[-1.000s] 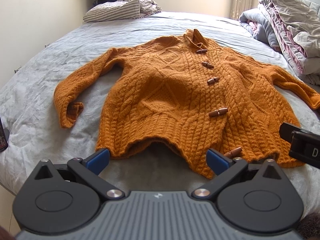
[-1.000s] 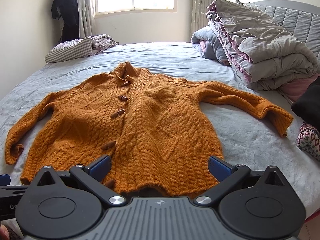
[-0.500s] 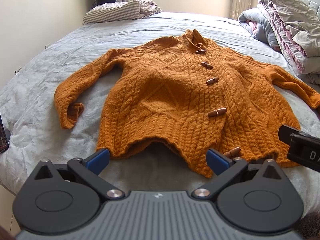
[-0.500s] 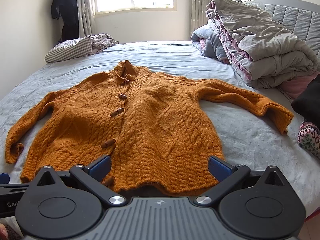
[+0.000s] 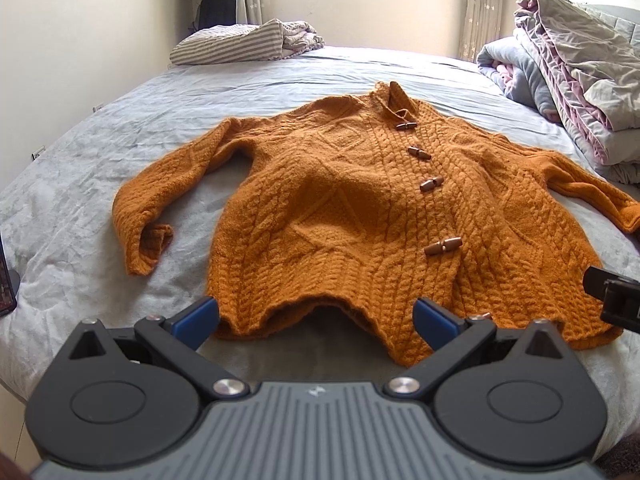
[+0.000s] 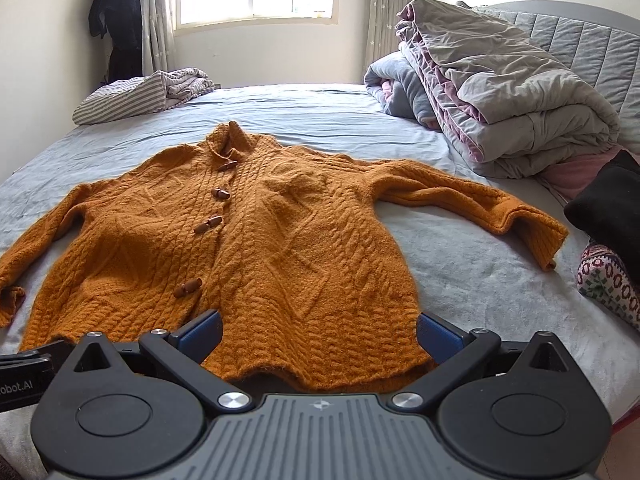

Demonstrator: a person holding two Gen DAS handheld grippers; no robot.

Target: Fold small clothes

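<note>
Cardigan (image 5: 360,216) in orange cable knit lies spread face up in the middle of the grey bed (image 5: 80,184), collar toward the far edge under the window, hem toward the near edge. Its sleeve on the left side of the bed bends back on itself, the cuff (image 5: 154,240) curled under; a row of brown toggle buttons (image 5: 443,246) runs down the front. At the far left corner of the bed sits a striped folded blanket (image 5: 228,42).

Left gripper (image 5: 316,316) hovers just off the near edge, its blue-tipped fingers (image 5: 196,316) spread wide with nothing between them — the hem's raised middle lies just beyond. Right gripper (image 6: 318,334) hangs further right along the same edge, fingers (image 6: 200,330) equally wide apart, the hem's right half lying in the gap but not pinched.

The other sleeve (image 6: 472,200) stretches toward the right edge, where a pile of grey and pink quilts (image 6: 500,92) rests against the headboard (image 6: 592,40), and a black garment (image 6: 608,208) lies over a patterned knit (image 6: 608,284).
</note>
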